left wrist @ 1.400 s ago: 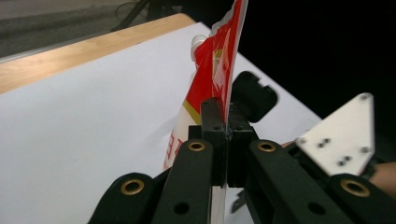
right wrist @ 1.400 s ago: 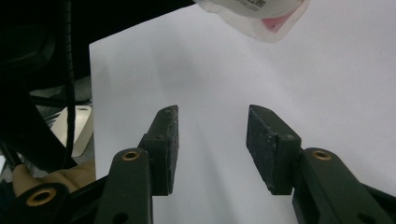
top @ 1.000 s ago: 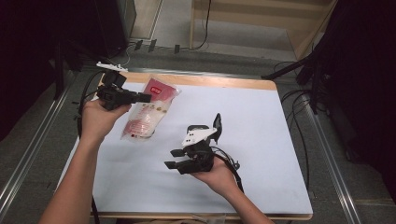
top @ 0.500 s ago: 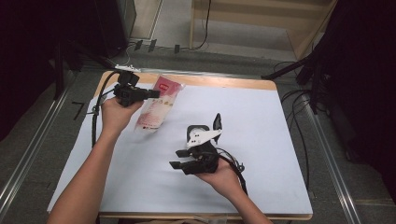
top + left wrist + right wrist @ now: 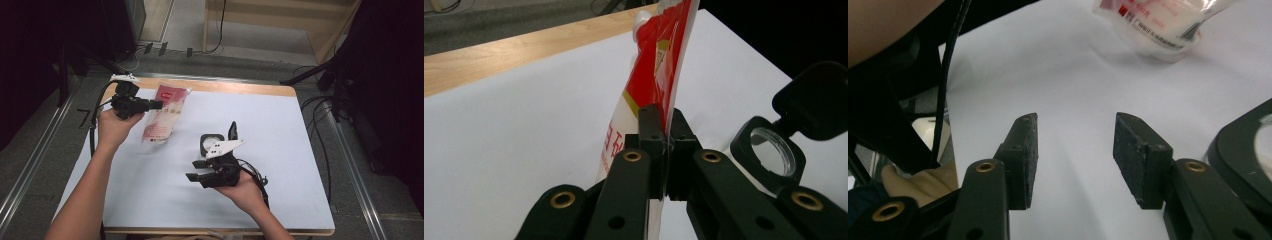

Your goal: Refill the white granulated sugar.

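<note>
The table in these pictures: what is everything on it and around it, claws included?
Red and white plastic food pouch: one, far left of the table, top edge clamped.
Black round container with open flip lid: one, black with a clear inside, table centre.
White sheet: one, covers the table.
Wooden table: one, light brown edge along the far side.
Black cables: several, on the grey floor at right.
Left claw: one, black, shut on the pouch's edge.
Right claw: one, black with a white plate, jaws apart, nothing between them, beside the container.
</note>
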A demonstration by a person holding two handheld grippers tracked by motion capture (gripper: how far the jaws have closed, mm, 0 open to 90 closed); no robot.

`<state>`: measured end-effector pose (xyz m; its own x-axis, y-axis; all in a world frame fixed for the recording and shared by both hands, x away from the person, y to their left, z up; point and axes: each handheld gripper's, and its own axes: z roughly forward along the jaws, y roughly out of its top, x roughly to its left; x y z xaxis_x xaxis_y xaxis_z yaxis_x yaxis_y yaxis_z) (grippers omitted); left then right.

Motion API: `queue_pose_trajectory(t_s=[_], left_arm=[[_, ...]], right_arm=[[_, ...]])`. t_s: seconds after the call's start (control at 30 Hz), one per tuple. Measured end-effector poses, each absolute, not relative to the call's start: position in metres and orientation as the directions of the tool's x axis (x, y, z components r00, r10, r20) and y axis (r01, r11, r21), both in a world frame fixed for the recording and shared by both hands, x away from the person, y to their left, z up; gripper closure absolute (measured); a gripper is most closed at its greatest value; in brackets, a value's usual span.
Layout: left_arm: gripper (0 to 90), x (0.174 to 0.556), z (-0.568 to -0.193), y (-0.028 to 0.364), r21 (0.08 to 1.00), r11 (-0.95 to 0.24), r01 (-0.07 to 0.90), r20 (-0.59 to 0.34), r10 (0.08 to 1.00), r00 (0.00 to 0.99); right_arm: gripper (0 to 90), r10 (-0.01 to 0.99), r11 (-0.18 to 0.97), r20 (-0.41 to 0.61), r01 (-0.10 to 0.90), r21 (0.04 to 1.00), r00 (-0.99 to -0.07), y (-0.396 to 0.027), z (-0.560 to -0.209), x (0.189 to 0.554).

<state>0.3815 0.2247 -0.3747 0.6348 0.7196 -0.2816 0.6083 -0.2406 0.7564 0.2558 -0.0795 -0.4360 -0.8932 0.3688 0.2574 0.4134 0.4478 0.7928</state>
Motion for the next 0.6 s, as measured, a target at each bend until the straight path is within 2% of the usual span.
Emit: queue_pose_trajectory(t_s=[0.6], left_arm=[[85.1,0.333,-0.389,0.252,0.783,-0.232,0.577,-0.253,0.729,0.636]], right_arm=[[49.3,0.357,0.476,0.239,0.396,0.785,-0.903,-0.101,-0.435,0.258]])
